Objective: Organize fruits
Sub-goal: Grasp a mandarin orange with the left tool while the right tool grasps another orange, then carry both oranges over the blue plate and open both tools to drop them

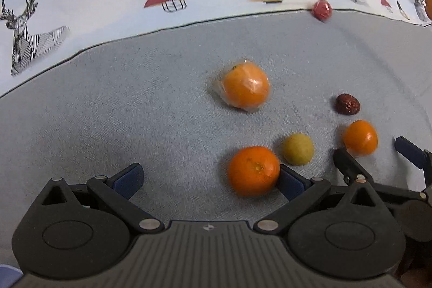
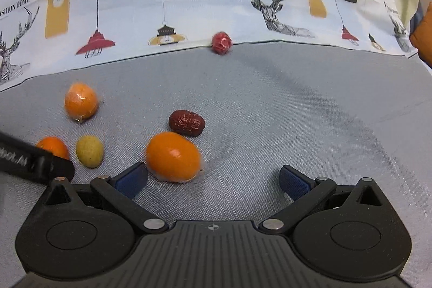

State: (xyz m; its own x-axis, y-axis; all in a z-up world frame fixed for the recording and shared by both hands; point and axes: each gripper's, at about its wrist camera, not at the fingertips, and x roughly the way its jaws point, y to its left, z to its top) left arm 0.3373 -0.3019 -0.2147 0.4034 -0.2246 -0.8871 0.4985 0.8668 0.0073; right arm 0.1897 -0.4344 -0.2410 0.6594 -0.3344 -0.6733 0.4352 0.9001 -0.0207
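Motion blur softens most of the fruit, and the left gripper's casing hides part of the bare orange [image 2: 52, 147] in the right wrist view. Both grippers stand spread wide, holding nothing. The left gripper [image 1: 210, 180] has the bare orange just inside its right finger, touching the pad. The wrapped oval orange [image 2: 174, 157] lies near the right gripper [image 2: 213, 180], beside its left finger, long axis running left to right. The red date [image 2: 186, 122] lies behind it, long axis likewise crosswise. A yellow-green fruit [image 1: 297, 149] sits between the oranges. A plastic-wrapped orange [image 1: 246, 89] rests mid-cloth; a small red ball [image 2: 221, 43] sits at the far edge of the grey cloth [image 2: 297, 112].
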